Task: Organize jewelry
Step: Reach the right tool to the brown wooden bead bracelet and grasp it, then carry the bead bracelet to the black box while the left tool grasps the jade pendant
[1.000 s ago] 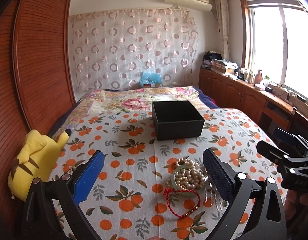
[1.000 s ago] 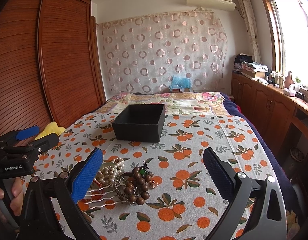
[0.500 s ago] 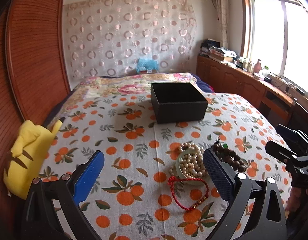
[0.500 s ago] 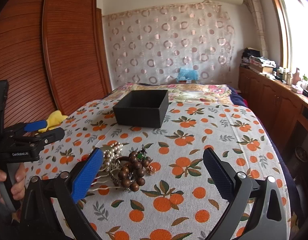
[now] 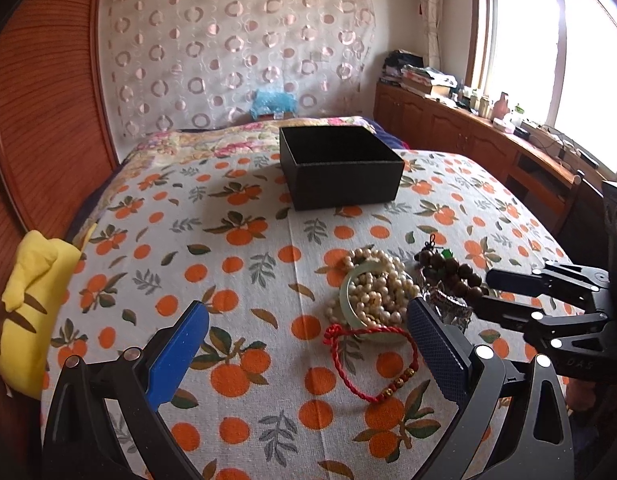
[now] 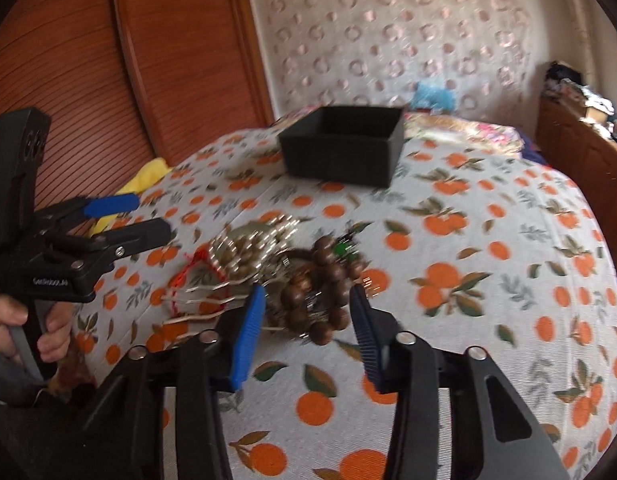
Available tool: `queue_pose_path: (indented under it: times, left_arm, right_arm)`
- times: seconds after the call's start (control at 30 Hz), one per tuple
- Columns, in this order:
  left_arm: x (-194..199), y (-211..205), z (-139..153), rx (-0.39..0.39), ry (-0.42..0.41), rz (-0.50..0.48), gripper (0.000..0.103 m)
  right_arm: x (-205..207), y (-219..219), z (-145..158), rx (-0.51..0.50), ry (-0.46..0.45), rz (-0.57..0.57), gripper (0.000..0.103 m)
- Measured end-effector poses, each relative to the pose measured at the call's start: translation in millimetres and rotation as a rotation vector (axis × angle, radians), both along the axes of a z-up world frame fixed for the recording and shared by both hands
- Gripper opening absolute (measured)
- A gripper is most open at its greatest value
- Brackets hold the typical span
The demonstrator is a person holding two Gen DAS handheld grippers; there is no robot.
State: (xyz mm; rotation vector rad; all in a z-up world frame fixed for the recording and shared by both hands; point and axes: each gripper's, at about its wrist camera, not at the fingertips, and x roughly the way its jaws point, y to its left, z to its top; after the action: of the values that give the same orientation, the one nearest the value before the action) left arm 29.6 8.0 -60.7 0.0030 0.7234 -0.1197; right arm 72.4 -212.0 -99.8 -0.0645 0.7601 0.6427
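Observation:
A pile of jewelry lies on the orange-print cloth point(image 5: 236, 280): a pearl strand point(image 5: 378, 284) in a pale green bangle point(image 5: 345, 300), a red cord bracelet point(image 5: 372, 356) and a brown wooden bead bracelet point(image 5: 448, 270) point(image 6: 324, 292). An open black box point(image 5: 340, 166) point(image 6: 342, 146) stands behind it. My left gripper point(image 5: 308, 320) is open, just short of the pile. My right gripper point(image 6: 306, 312) is half open with the wooden beads between its fingers; it also shows in the left wrist view point(image 5: 492, 292).
A yellow plush toy point(image 5: 32, 308) lies at the bed's left edge by a wooden sliding wardrobe point(image 5: 36, 92). A wooden cabinet point(image 5: 488, 144) with clutter runs under the window on the right. A blue plush point(image 5: 272, 102) sits by the curtain.
Both grippers have moved down and closer to the jewelry pile. My right gripper has narrowed its fingers around the wooden bead bracelet. The left gripper stays wide open.

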Motion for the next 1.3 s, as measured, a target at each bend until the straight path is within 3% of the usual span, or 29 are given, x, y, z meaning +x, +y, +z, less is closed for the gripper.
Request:
queue_pose_path:
  times: [0.17,0.23,0.3,0.87,1.23,1.3]
  left_arm:
    - [3,1,-6,-0.003,0.026,-0.011,0.095]
    - [3,0,-8,-0.001,0.031,-0.013,0.095]
    - [3,0,-9,-0.001,0.034,-0.013,0.095]
    - [7,-3,-10,-0.021,0.046,-0.043,0.095]
    - [35,-48,12,-0.025,0.076,-0.255,0.095]
    - [44,-60,12,-0.017,0.095,-0.296,0.088]
  right_arm:
    - [2,8,-7,-0.041,0.024,0.036,0.036]
    - [3,8,-7,-0.046,0.024,0.041,0.029]
    - [2,5,-4,-0.046,0.014,0.039,0.015]
    - [18,-52,60,-0.019,-0.169,-0.088,0.014]
    - [18,-76,60,-0.044,-0.178,-0.147,0.014]
    - [18,-77,56,-0.042,-0.172,-0.152,0.014]
